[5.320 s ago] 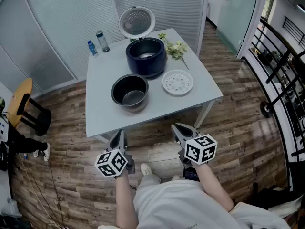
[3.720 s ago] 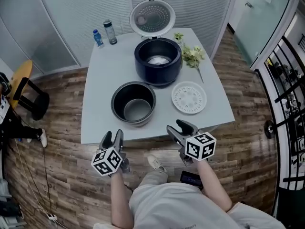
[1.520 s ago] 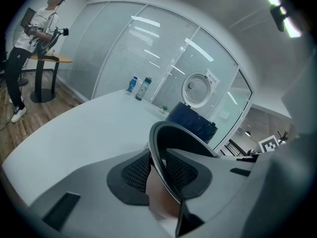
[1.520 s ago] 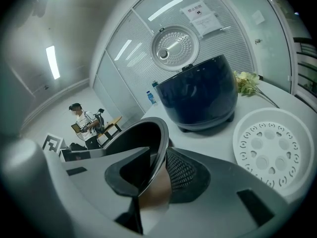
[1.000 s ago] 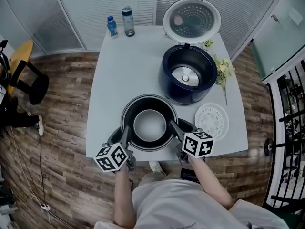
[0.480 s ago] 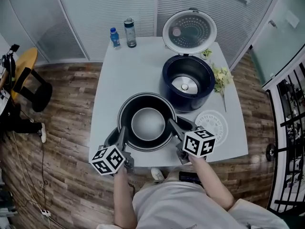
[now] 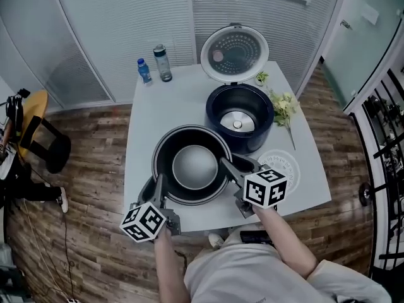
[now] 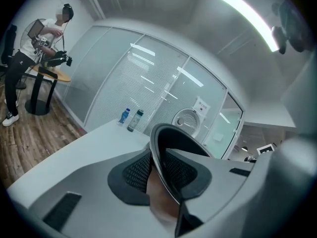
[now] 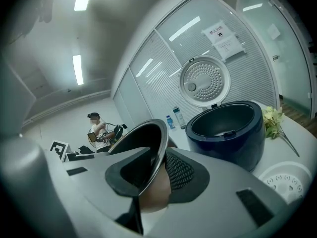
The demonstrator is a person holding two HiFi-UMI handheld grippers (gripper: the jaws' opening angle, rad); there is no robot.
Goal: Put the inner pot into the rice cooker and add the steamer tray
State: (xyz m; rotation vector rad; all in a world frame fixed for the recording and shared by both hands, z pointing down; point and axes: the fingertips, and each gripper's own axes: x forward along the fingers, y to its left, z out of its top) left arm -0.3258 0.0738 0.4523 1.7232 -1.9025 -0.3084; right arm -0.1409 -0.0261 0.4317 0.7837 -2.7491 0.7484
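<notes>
The dark inner pot (image 7: 191,165) hangs above the white table (image 7: 158,109), held by its rim on both sides. My left gripper (image 7: 158,190) is shut on the rim (image 8: 163,172) at the pot's left. My right gripper (image 7: 227,166) is shut on the rim (image 9: 153,170) at its right. The dark blue rice cooker (image 7: 239,117) (image 9: 228,133) stands just behind and right of the pot, lid up, its well bare. The white steamer tray (image 7: 279,165) (image 9: 285,181) lies flat on the table right of the pot, partly behind my right gripper.
Two bottles (image 7: 155,67) stand at the table's far left. A sprig of flowers (image 7: 282,109) lies right of the cooker. A stool (image 7: 38,134) stands on the wood floor at left, and a person (image 8: 29,48) stands near it.
Both grippers have lifted the inner pot off the table; it now looks larger and sits higher in the head view. The cooker and tray have not moved.
</notes>
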